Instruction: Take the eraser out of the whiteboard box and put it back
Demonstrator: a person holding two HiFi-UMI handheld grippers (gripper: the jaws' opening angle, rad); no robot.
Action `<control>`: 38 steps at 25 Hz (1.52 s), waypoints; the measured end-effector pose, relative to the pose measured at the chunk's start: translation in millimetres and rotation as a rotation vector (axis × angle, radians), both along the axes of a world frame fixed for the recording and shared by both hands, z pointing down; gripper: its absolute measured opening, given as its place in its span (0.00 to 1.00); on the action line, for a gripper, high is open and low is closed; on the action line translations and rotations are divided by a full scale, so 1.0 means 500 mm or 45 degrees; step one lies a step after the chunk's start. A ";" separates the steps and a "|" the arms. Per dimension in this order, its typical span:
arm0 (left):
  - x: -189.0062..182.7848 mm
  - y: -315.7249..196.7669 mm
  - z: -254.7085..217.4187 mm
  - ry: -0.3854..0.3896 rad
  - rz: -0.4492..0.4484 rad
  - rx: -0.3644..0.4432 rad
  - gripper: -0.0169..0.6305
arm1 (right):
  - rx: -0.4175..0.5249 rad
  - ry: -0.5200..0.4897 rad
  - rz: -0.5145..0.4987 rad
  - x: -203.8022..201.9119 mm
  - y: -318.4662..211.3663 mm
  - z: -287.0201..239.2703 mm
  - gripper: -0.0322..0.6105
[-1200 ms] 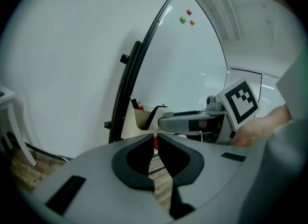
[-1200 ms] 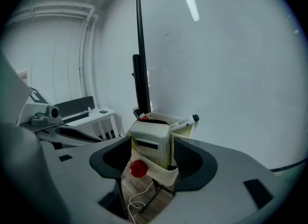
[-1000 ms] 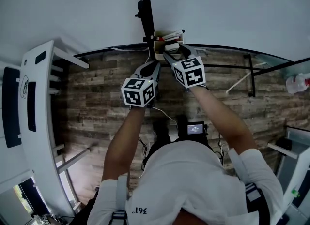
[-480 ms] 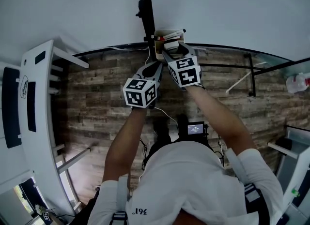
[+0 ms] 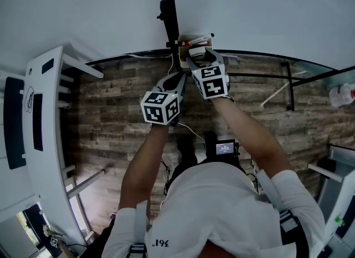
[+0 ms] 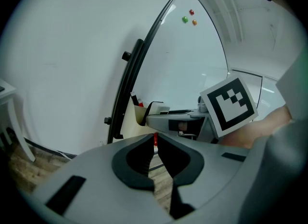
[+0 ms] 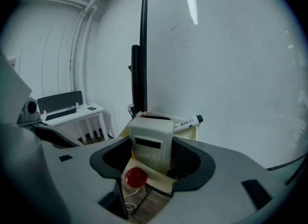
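Note:
The beige whiteboard box point(image 5: 195, 41) hangs at the whiteboard's lower edge beside its black frame. My right gripper point(image 5: 195, 56) reaches into the box's top, shut on the white eraser point(image 7: 150, 142), which stands upright between the jaws just above the box point(image 7: 190, 132). A marker point(image 7: 188, 122) lies across the box's far rim, and a red magnet point(image 7: 136, 177) sits on its front. My left gripper point(image 5: 176, 77) hangs below and left of the box, shut with nothing in it. From the left gripper point(image 6: 155, 143), the eraser's end point(image 6: 157, 107) shows at the box.
The whiteboard point(image 5: 260, 13) fills the upper part of the head view above a wood-pattern floor point(image 5: 111, 107). A white desk point(image 5: 44, 140) stands at the left. The board's black stand bars point(image 5: 288, 87) and a white tube lie at the right. Coloured magnets point(image 6: 188, 18) dot the board.
My right gripper has edged up and left, closer over the box, with the eraser in it. The left gripper has barely shifted.

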State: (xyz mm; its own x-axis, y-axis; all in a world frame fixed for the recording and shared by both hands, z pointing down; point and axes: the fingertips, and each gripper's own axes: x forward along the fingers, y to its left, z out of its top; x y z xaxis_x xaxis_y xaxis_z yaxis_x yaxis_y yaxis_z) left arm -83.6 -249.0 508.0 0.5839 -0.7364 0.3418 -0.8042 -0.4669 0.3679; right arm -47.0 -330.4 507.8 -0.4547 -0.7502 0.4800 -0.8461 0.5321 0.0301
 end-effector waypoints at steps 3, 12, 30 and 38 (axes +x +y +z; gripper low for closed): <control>0.003 0.002 0.001 0.003 0.003 -0.004 0.04 | -0.009 0.001 -0.005 0.001 0.001 0.000 0.47; 0.010 0.009 -0.005 0.009 0.006 -0.001 0.04 | 0.008 -0.033 -0.027 0.007 0.009 -0.003 0.47; 0.002 0.015 -0.065 0.004 -0.013 0.044 0.04 | 0.116 -0.048 -0.095 0.028 0.032 -0.083 0.47; 0.008 0.031 -0.114 0.005 -0.002 0.100 0.04 | 0.191 -0.076 -0.131 0.026 0.057 -0.148 0.47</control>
